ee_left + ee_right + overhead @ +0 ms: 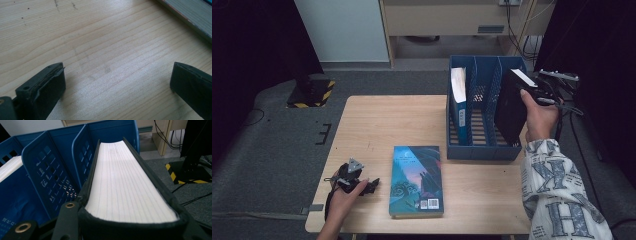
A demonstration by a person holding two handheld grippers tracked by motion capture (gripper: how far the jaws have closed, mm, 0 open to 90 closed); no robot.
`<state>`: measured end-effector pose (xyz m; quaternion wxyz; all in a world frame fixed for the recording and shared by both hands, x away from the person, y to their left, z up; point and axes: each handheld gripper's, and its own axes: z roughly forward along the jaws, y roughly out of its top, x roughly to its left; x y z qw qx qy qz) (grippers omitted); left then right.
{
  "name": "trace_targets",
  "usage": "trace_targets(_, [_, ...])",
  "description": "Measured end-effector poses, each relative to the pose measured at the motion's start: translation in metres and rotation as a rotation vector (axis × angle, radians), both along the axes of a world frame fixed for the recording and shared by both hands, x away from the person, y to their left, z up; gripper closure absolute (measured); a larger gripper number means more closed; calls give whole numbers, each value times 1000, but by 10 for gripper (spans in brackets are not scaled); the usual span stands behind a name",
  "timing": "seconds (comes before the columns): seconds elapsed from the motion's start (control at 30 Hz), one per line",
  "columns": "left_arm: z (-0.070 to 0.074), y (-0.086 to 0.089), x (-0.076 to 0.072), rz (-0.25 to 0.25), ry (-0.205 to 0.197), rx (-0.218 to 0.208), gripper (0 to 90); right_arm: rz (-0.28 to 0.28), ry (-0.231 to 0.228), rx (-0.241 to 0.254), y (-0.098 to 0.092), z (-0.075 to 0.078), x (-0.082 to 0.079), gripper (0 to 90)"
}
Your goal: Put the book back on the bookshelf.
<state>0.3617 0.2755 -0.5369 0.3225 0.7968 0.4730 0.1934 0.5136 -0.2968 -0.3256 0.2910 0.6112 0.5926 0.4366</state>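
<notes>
Gripping black book (510,106) over blue rack (479,150)

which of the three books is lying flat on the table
The teal-covered book, lying cover up near the table's front edge. The blue book stands in the blue file rack's left slot, and the black book is held in the right gripper.

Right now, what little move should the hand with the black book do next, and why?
Probably lower the black book a bit further into the rightmost slot of the blue rack. The right gripper grips it upright at the rack's right end, bottom corner near the front wall, so it seems not yet settled. The blue book already stands in the leftmost slot; the rightmost looks free.
</notes>
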Motion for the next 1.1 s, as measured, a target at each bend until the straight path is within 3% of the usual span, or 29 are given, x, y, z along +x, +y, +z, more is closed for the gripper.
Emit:
trace_targets(0.43, [0, -1, 2, 2, -2, -8, 0, 29, 3, -44, 10, -10, 12, 531])
trace_targets(1.1, [0, -1, 2, -1, -3, -3, 0, 12, 40, -29, 8, -33, 27, 531])
